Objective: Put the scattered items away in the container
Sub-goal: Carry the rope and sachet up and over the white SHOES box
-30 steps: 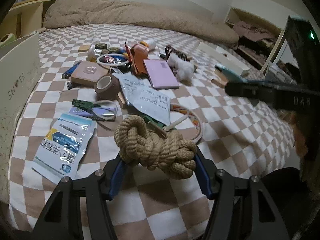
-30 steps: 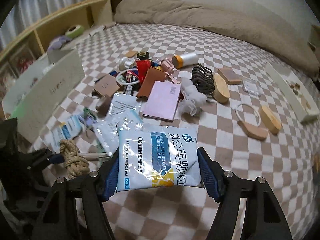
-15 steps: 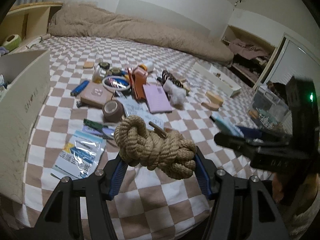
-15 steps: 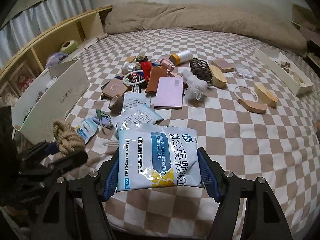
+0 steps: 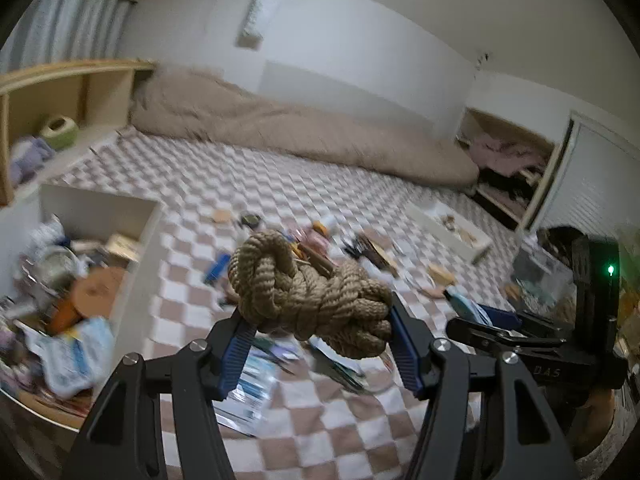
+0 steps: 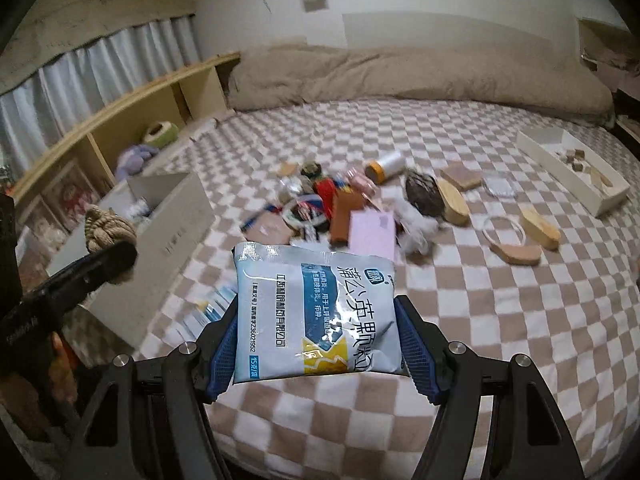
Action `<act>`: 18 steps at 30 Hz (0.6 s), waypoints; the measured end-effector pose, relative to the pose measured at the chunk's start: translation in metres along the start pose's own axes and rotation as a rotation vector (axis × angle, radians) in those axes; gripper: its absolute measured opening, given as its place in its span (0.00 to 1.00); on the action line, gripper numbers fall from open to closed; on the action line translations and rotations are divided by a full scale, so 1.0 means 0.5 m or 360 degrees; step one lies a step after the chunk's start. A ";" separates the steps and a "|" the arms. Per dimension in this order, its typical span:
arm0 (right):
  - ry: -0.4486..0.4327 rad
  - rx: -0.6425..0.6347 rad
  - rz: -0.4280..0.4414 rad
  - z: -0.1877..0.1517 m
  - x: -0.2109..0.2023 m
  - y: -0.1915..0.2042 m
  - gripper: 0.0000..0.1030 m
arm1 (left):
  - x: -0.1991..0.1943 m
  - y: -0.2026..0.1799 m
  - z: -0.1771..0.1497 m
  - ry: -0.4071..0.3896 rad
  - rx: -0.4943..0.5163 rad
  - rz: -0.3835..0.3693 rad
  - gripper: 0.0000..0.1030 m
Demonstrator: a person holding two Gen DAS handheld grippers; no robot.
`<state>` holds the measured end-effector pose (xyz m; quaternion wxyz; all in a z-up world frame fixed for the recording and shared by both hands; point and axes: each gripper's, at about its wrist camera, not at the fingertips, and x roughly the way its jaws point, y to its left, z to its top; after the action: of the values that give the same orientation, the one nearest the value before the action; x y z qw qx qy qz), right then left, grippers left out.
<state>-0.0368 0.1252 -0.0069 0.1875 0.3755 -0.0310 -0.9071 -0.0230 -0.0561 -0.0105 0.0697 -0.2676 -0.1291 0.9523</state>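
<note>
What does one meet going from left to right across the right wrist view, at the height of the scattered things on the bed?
Rope bundle → white box → pink booklet → white ring → long white tray.
</note>
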 end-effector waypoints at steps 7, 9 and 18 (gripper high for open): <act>-0.0089 -0.0040 0.0114 0.058 -0.005 0.063 0.70 | -0.083 0.089 0.053 -0.0139 -0.0026 0.0144 0.60; -0.0108 -0.0051 0.0149 0.072 -0.004 0.087 0.70 | -0.103 0.117 0.062 -0.0164 -0.0035 0.0190 0.60; -0.0121 -0.0126 0.0299 0.119 0.024 0.187 0.70 | -0.171 0.264 0.072 -0.0213 -0.0098 0.0423 0.60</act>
<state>-0.0562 0.0291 0.0460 0.2853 0.3284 -0.0372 -0.8996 0.0220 -0.2071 0.0236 -0.0740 -0.2204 -0.1262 0.9644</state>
